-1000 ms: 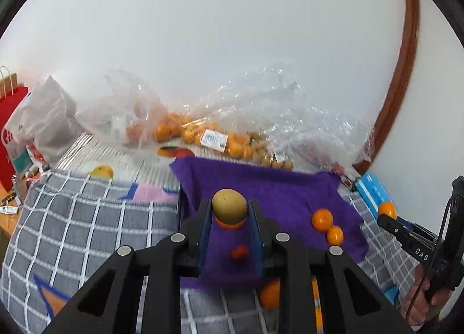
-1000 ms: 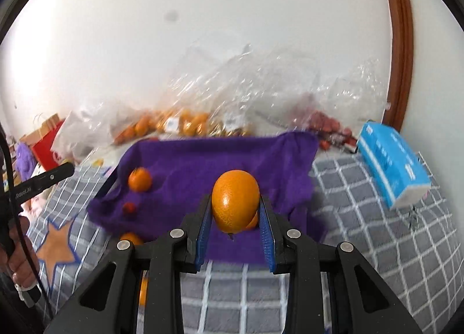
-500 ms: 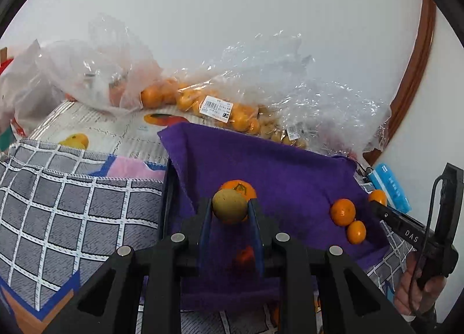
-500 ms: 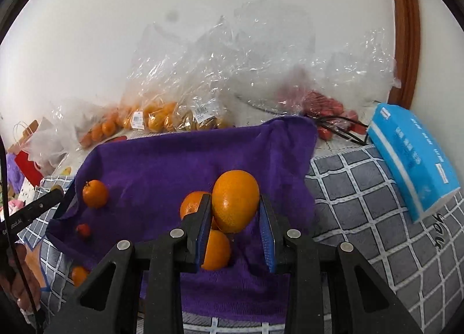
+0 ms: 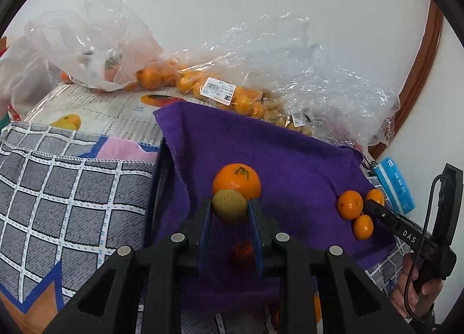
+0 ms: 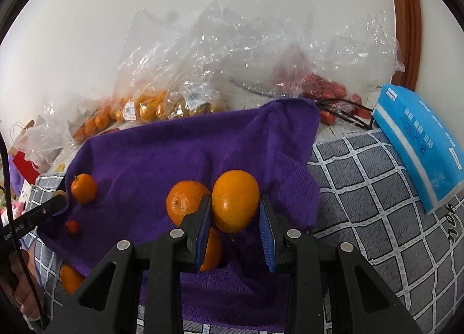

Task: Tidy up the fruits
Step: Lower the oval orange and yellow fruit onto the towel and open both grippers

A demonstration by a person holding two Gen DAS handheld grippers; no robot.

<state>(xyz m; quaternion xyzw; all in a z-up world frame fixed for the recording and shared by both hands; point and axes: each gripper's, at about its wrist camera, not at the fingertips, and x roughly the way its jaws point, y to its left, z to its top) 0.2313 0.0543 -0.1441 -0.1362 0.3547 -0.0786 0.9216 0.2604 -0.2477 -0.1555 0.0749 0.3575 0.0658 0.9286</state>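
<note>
Two grippers each held one fruit over the purple towel (image 6: 162, 154): the left gripper (image 5: 229, 212) had its fingers closed on a small yellow-green fruit (image 5: 229, 205), and the right gripper (image 6: 235, 209) had its fingers closed on an orange (image 6: 235, 201). Several oranges lay loose on the towel just behind them. Farther back, clear plastic bags (image 5: 261, 72) of fruit stood against the white wall.

Towel (image 6: 174, 154) lying on checked cloth (image 6: 377, 203); fruit bags (image 6: 179, 84) sitting behind towel, against wall; tissue pack (image 6: 420, 142) lying right of towel; loose oranges (image 5: 352, 209) resting on towel.
</note>
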